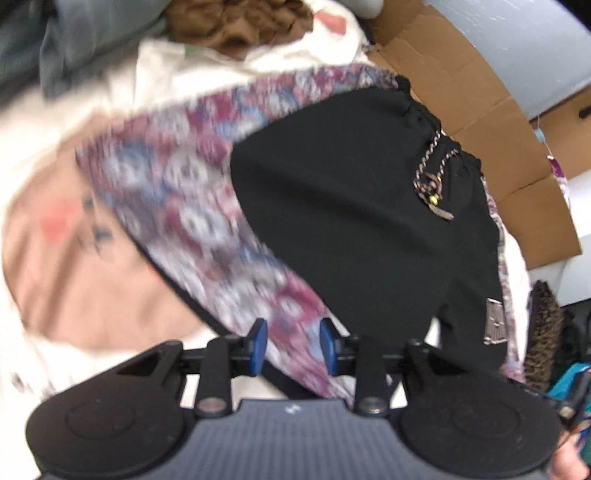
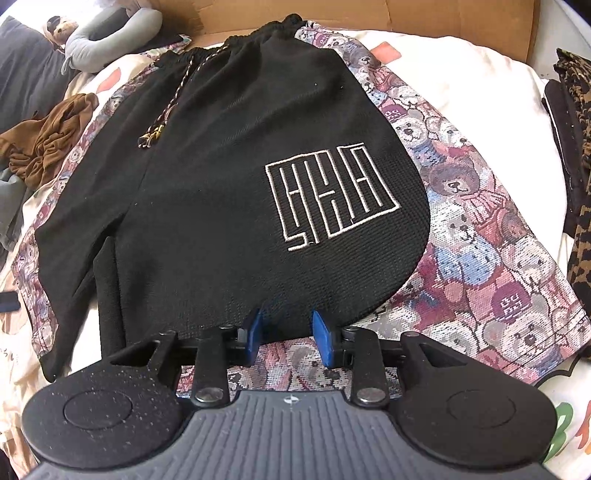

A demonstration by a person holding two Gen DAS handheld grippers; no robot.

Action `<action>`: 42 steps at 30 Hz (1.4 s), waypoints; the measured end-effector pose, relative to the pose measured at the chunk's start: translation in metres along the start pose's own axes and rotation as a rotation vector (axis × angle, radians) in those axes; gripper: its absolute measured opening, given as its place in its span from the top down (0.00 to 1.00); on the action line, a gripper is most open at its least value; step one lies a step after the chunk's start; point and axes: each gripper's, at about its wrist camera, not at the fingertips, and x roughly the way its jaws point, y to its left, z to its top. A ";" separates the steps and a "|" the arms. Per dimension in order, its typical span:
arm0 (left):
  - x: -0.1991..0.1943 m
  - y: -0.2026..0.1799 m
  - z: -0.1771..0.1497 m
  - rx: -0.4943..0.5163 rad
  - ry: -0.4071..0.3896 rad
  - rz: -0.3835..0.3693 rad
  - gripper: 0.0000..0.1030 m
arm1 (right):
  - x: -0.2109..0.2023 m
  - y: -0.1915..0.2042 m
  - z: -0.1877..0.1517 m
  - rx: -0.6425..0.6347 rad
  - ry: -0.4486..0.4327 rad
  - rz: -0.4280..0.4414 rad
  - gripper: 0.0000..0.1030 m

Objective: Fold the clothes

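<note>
Black shorts (image 2: 221, 177) with bear-print side panels (image 2: 480, 243), a white line logo (image 2: 328, 195) and a braided drawstring (image 2: 173, 92) lie spread flat on a cream bedspread (image 2: 461, 74). My right gripper (image 2: 288, 338) is open and empty, just above the hem of the right leg. In the blurred left wrist view the shorts (image 1: 351, 206) lie sideways, with the printed panel (image 1: 192, 206) to the left. My left gripper (image 1: 293, 345) is open and empty, its blue fingertips over the edge of that printed panel.
A brown garment (image 2: 48, 144) lies bunched at the left and shows in the left wrist view (image 1: 240, 26). A grey plush toy (image 2: 110, 37) lies at the back left. Leopard-print clothing (image 2: 576, 147) lies at the right. Cardboard boxes (image 1: 480, 122) stand behind the bed.
</note>
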 end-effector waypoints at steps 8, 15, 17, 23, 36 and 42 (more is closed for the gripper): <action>0.014 0.010 -0.030 -0.197 0.044 -0.108 0.60 | 0.001 0.001 -0.002 -0.004 0.002 0.000 0.64; 0.025 0.012 -0.039 -0.311 0.048 -0.180 0.58 | 0.001 0.002 -0.003 -0.007 0.003 0.000 0.63; 0.028 0.013 -0.041 -0.343 0.044 -0.203 0.58 | 0.001 0.002 -0.004 -0.007 0.002 0.000 0.64; 0.041 0.014 -0.043 -0.410 0.036 -0.217 0.96 | -0.002 0.003 -0.011 -0.010 0.007 -0.004 0.64; 0.036 0.019 -0.052 -0.355 0.030 -0.126 1.00 | -0.008 -0.002 -0.009 -0.018 -0.005 -0.007 0.64; 0.041 0.019 -0.051 -0.329 0.028 -0.120 1.00 | -0.015 -0.008 0.001 -0.036 -0.044 -0.032 0.64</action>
